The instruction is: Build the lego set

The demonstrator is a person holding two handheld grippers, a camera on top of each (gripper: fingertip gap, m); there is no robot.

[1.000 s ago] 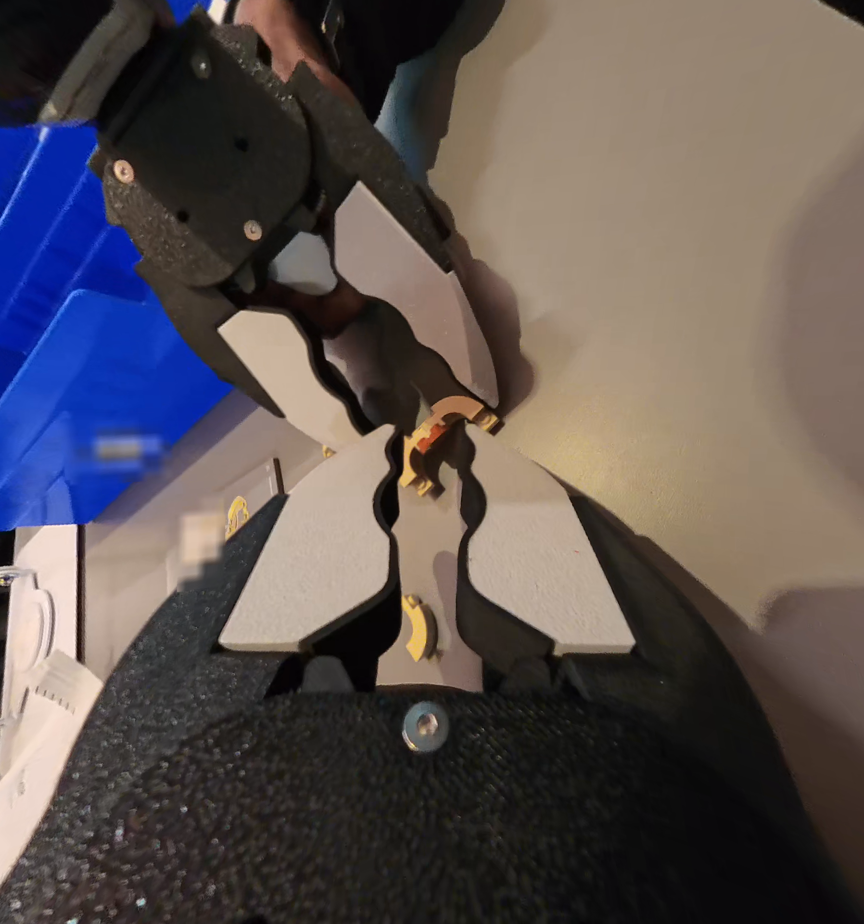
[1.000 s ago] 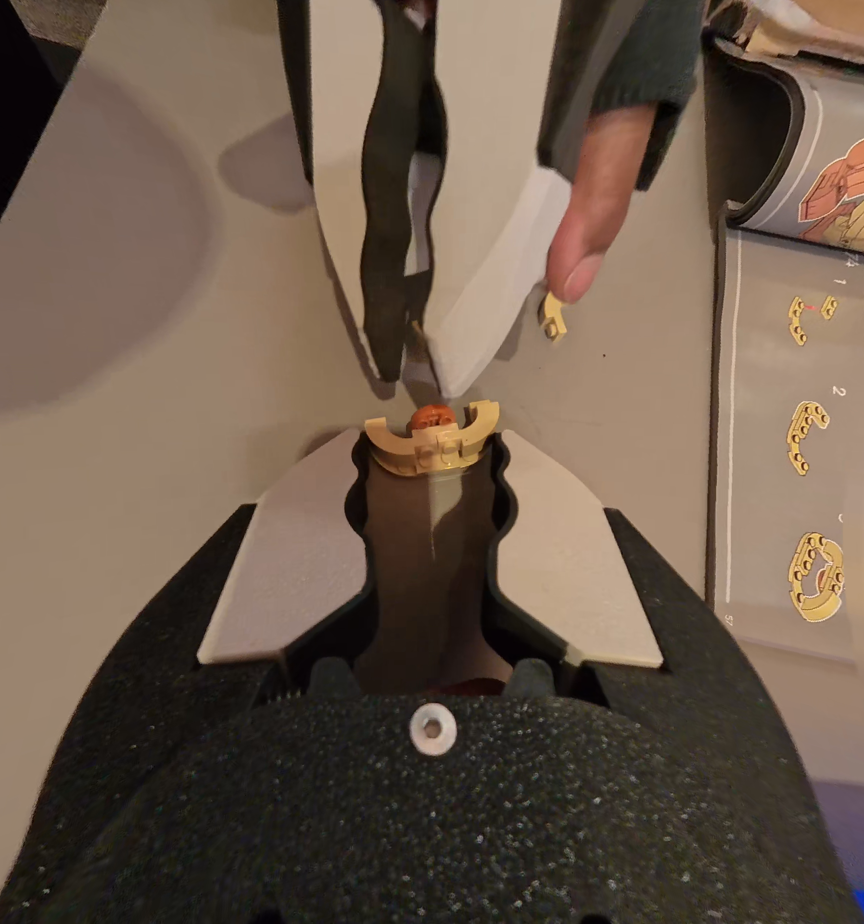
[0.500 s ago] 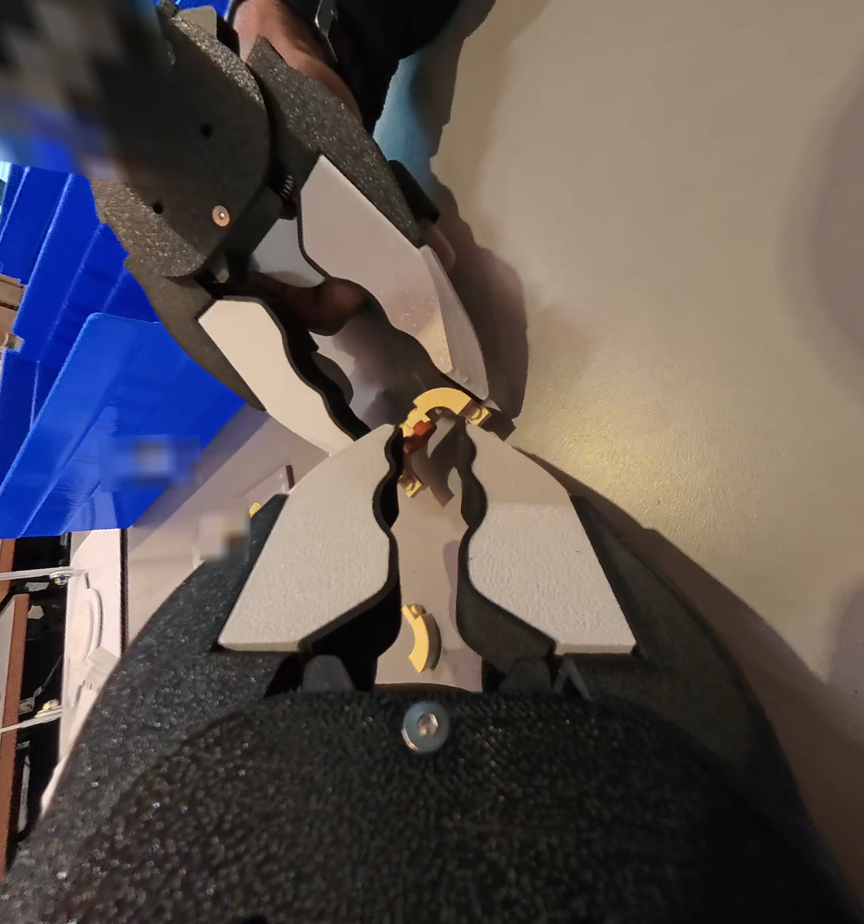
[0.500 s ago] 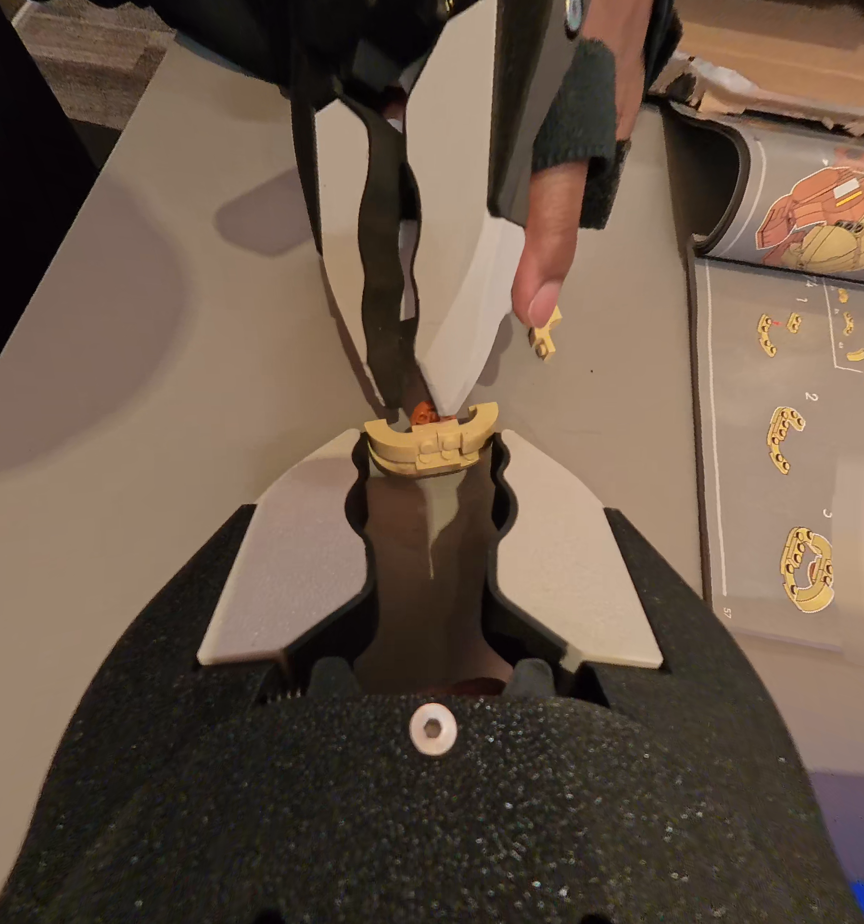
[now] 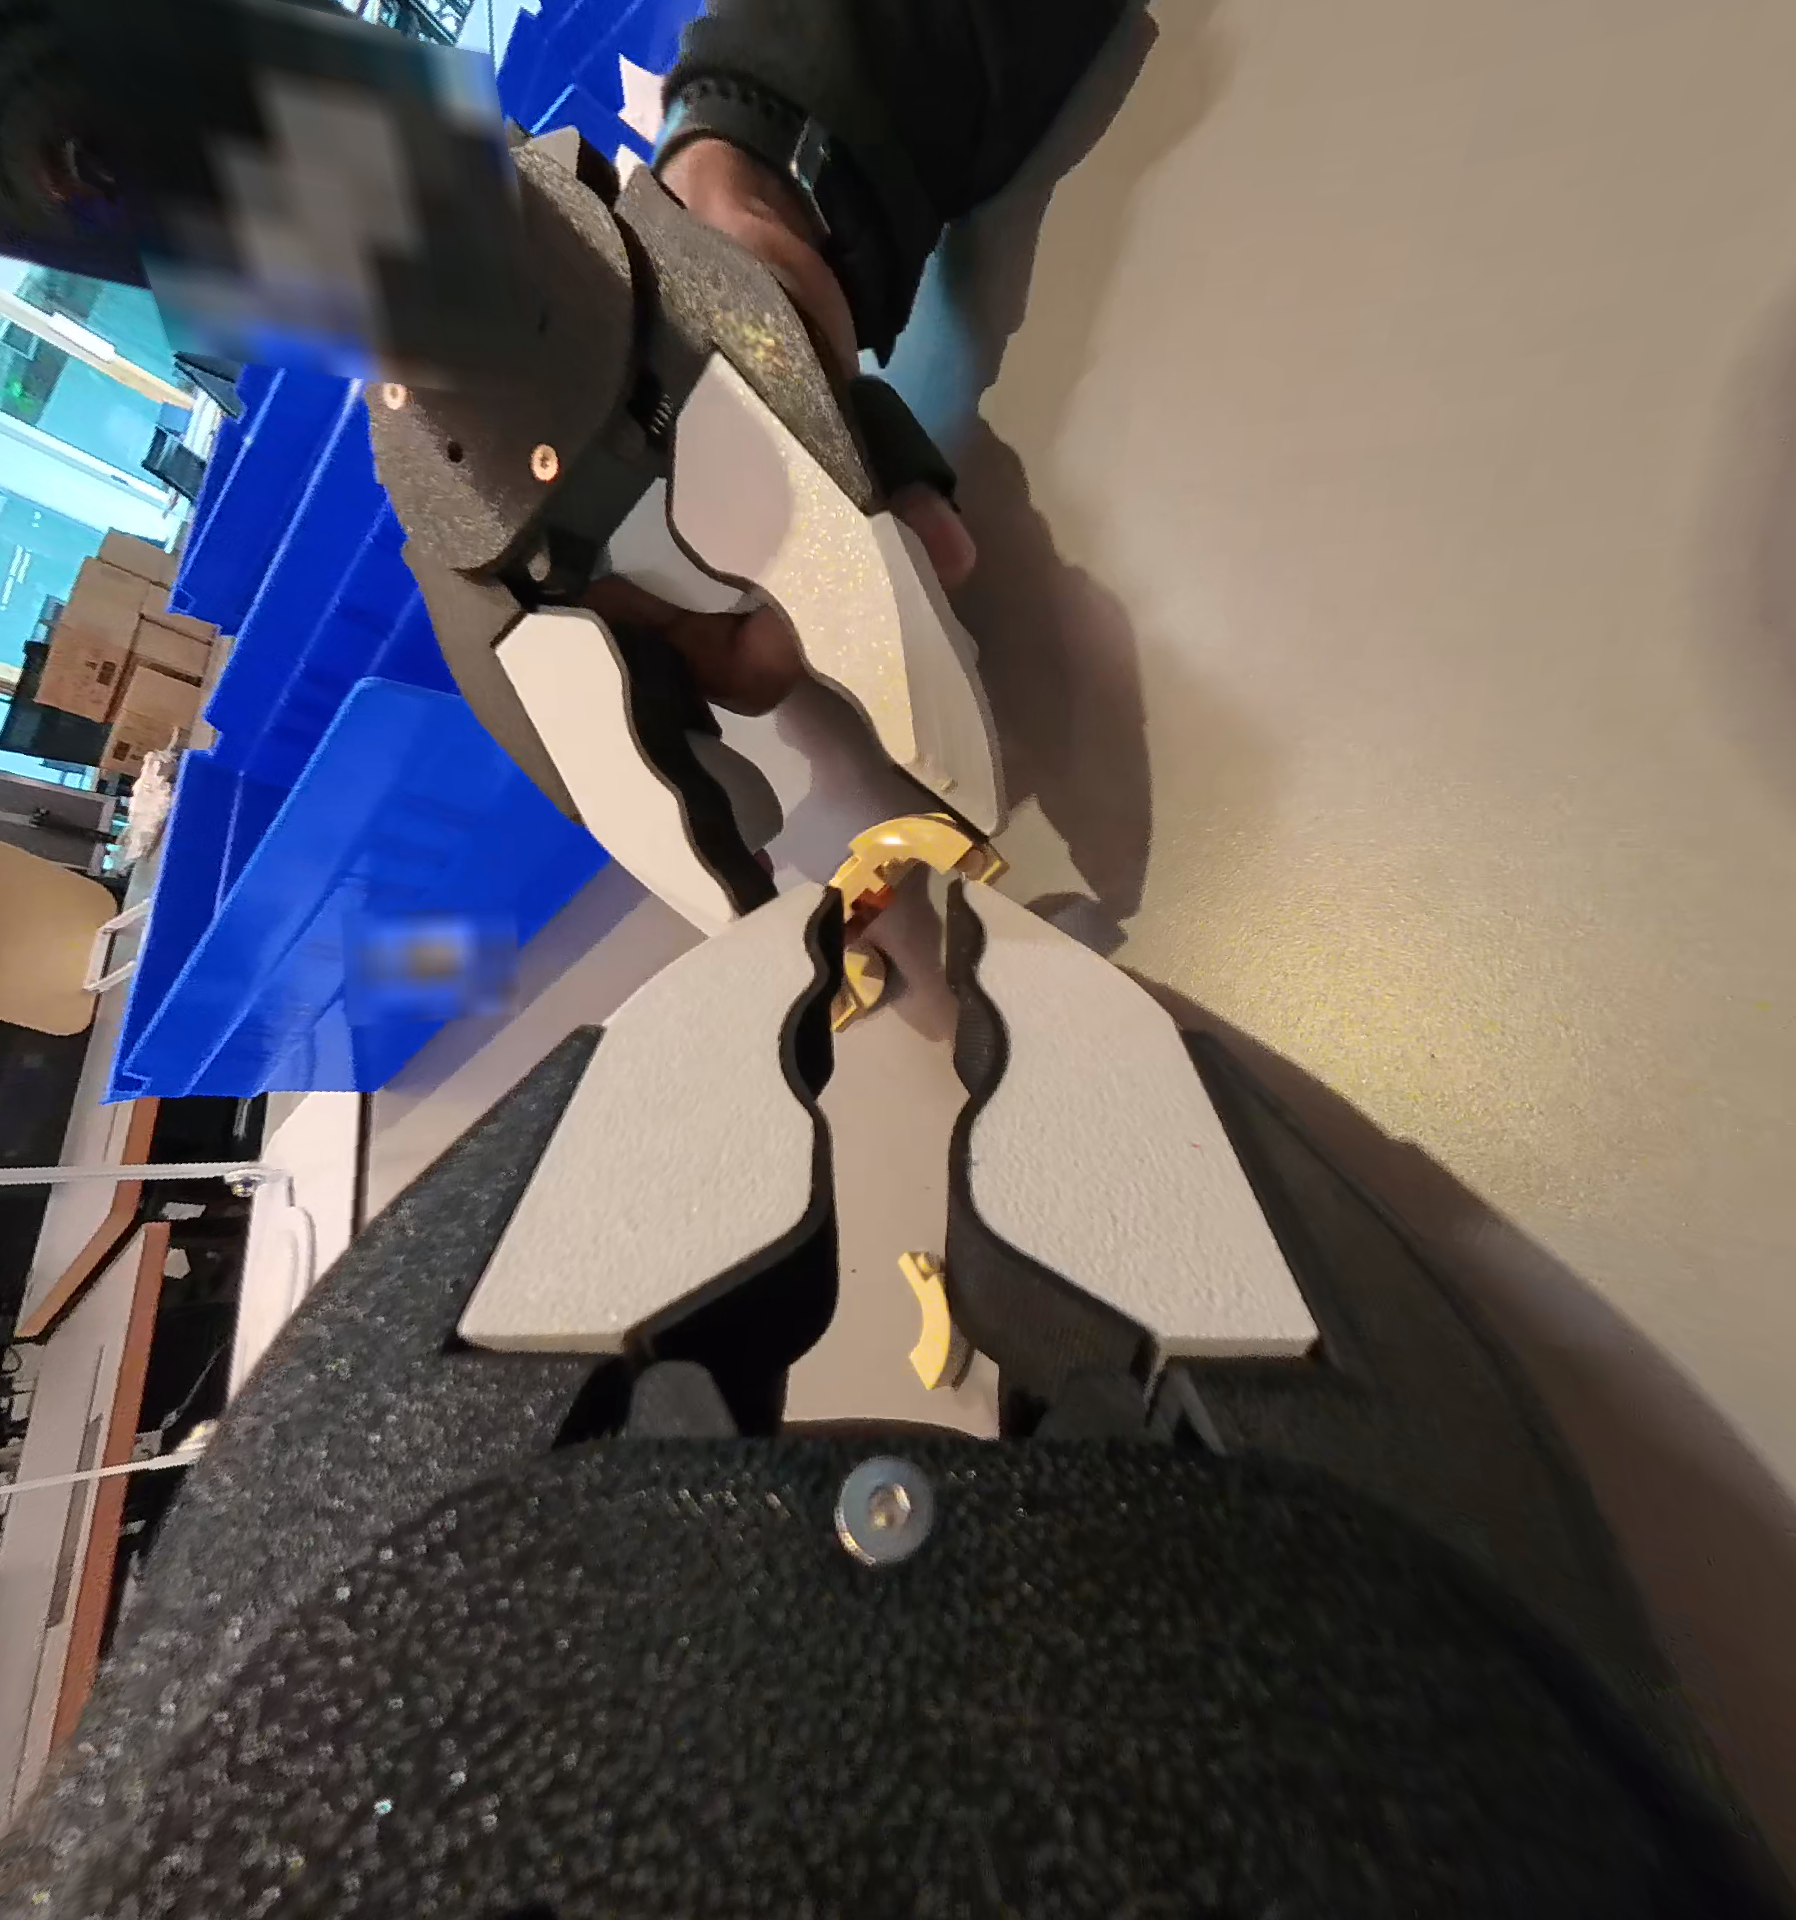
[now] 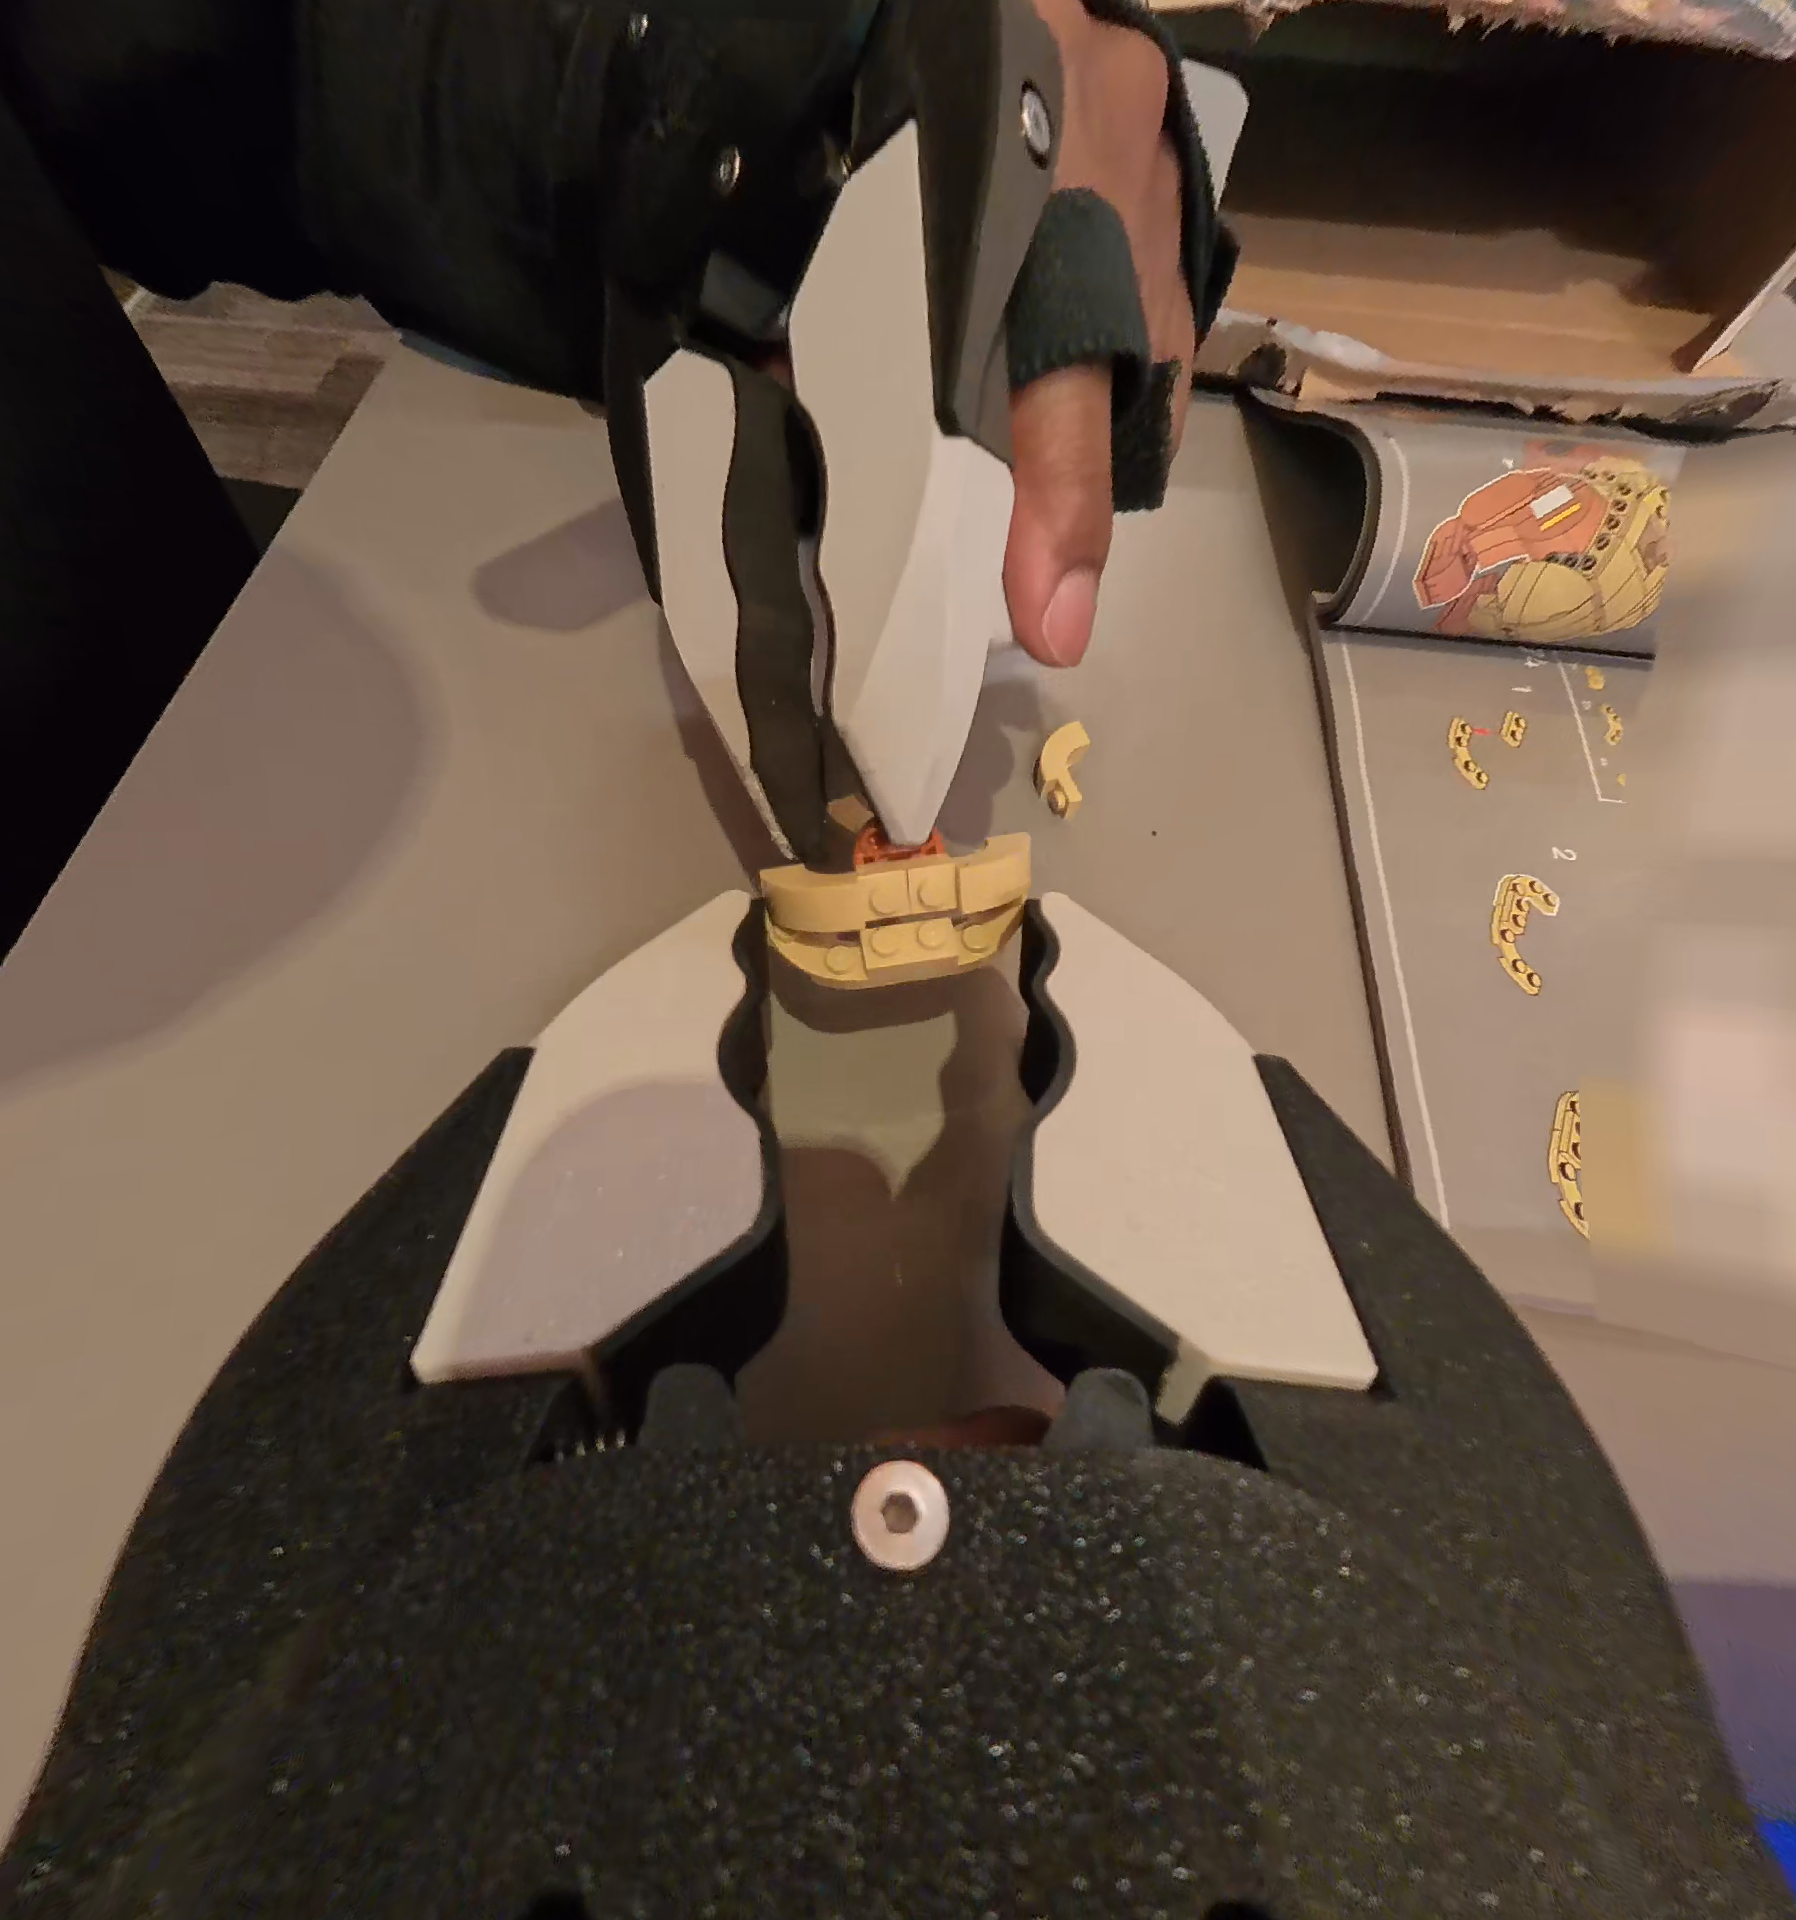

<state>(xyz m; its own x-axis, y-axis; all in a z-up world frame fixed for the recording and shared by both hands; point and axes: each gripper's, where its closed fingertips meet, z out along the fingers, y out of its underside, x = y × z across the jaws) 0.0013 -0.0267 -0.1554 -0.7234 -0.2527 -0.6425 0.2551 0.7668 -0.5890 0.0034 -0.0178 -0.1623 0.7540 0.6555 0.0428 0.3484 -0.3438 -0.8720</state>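
My right gripper (image 6: 899, 920) is shut on a tan curved brick assembly (image 6: 894, 914) and holds it by its two ends just above the table. It also shows in the left wrist view (image 5: 915, 842), between the right gripper's fingers (image 5: 935, 707). My left gripper (image 5: 889, 904) comes down from above in the right wrist view (image 6: 863, 816). It is shut on a small orange and tan piece (image 6: 894, 847), which it holds against the inner curve of the assembly. In the left wrist view this piece (image 5: 861, 914) lies along the left pad.
A loose tan curved brick (image 6: 1062, 769) lies on the beige table (image 6: 354, 831), also seen between my left fingers (image 5: 930, 1320). A grey instruction booklet (image 6: 1496, 935) and a torn cardboard box (image 6: 1496, 239) are at the right. Blue bins (image 5: 354, 831) stand beyond the table edge. Only a small space, under 4 cm, lies between the two pairs of fingers.
Both grippers have tilted up together, keeping their pieces. The left fingertips have moved tighter against the tan assembly, and the orange piece now sits against its inner curve.
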